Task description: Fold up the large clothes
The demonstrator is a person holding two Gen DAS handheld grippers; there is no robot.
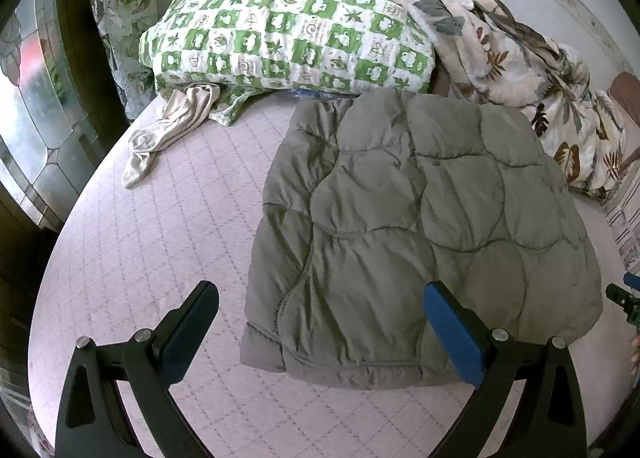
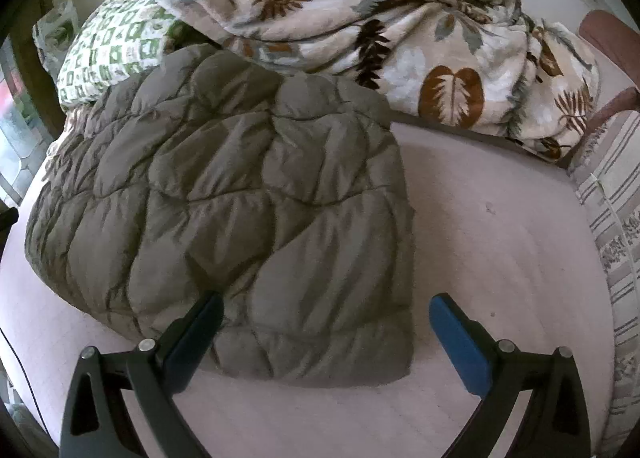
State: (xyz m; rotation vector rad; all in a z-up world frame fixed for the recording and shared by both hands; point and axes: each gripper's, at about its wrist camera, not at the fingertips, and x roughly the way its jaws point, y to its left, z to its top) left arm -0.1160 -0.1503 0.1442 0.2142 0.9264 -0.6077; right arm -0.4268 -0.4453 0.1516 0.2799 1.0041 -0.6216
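Note:
A grey quilted puffer jacket (image 1: 420,225) lies folded into a rough rectangle on the pale pink quilted mattress (image 1: 152,242). It also shows in the right wrist view (image 2: 240,197). My left gripper (image 1: 320,314) is open and empty, hovering above the jacket's near left corner. My right gripper (image 2: 326,322) is open and empty, above the jacket's near right corner. The tip of the right gripper (image 1: 624,302) shows at the right edge of the left wrist view.
A green-and-white checked pillow (image 1: 288,33) and a leaf-print blanket (image 2: 392,29) lie piled behind the jacket. A cream garment (image 1: 168,129) lies at the far left of the mattress. A striped cushion (image 2: 612,225) is on the right. A window (image 1: 32,97) is on the left.

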